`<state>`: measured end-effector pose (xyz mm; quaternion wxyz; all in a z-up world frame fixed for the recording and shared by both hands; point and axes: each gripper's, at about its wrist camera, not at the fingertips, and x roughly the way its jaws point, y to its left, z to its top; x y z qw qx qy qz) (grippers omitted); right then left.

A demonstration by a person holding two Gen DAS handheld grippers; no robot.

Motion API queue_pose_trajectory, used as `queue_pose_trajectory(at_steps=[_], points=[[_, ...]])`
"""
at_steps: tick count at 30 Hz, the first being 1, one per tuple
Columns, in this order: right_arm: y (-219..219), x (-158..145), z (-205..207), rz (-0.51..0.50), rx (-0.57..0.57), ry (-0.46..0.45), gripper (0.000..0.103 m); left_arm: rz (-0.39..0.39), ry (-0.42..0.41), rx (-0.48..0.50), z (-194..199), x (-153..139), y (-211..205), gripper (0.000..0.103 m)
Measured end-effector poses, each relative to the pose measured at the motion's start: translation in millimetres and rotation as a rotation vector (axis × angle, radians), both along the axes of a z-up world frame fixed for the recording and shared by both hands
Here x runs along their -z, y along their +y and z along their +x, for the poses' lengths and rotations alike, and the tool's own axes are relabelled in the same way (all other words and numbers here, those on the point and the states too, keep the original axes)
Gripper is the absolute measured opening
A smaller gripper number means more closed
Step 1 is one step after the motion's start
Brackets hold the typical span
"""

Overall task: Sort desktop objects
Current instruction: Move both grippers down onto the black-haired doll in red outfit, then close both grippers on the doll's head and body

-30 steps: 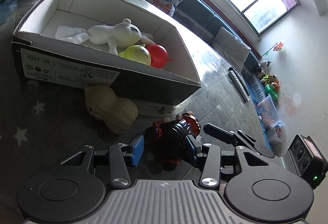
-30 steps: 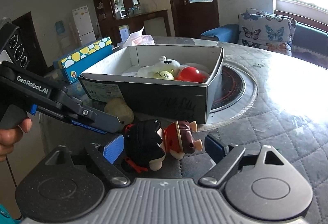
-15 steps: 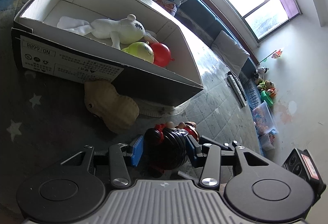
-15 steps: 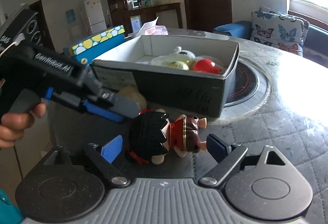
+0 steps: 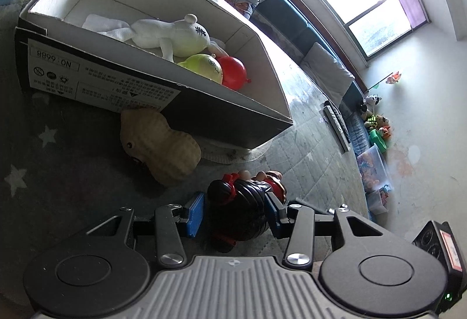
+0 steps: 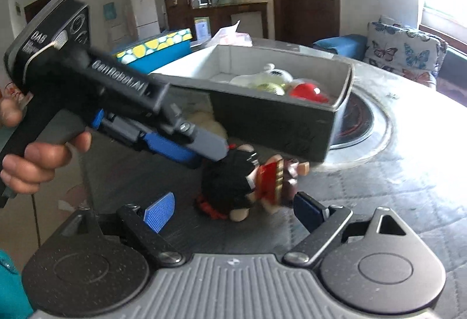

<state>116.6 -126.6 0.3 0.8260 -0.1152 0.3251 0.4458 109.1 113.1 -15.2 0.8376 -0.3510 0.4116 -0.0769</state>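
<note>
A small doll with black hair and a red dress point(image 5: 242, 205) sits between the blue pads of my left gripper point(image 5: 233, 209), which is shut on its head. In the right wrist view the doll point(image 6: 251, 181) hangs just above the table, held by the left gripper point(image 6: 204, 148) that reaches in from the left. My right gripper point(image 6: 233, 211) is open and empty, just in front of the doll. A peanut-shaped toy point(image 5: 160, 144) lies against the open cardboard box point(image 5: 96, 79).
The box holds a white plush point(image 5: 172, 36), a yellow-green ball point(image 5: 204, 68) and a red ball point(image 5: 233, 73). A round hotplate point(image 6: 359, 120) lies behind the box. A blue spotted box point(image 6: 154, 50) stands at the back left. A remote point(image 5: 335, 126) lies on the quilted table.
My left gripper has closed on the doll's head and lifted it slightly off the table. The right gripper has drawn back a little and stays open.
</note>
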Motion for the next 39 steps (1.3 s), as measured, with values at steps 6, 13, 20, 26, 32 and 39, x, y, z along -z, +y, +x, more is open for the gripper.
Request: queue_pose_trajectory(at_steps=[6, 13, 20, 26, 32, 39], points=[[3, 1, 14, 0.005, 0.045, 0.013, 0.091, -0.017, 0.003, -0.006, 2, 2, -2, 0.047], [17, 7, 15, -0.015, 0.056, 0.001, 0.091, -0.031, -0.011, -0.027, 2, 5, 1, 0.047], [26, 9, 16, -0.039, 0.100, -0.005, 0.090, -0.072, -0.006, -0.065, 3, 10, 4, 0.048], [31, 9, 13, -0.060, 0.093, -0.030, 0.084, -0.114, -0.002, -0.093, 4, 15, 8, 0.048], [31, 9, 14, -0.059, 0.090, -0.027, 0.084, -0.153, 0.003, -0.115, 7, 20, 10, 0.048], [34, 12, 11, -0.066, 0.098, -0.037, 0.087, -0.153, -0.007, -0.127, 7, 22, 7, 0.049]])
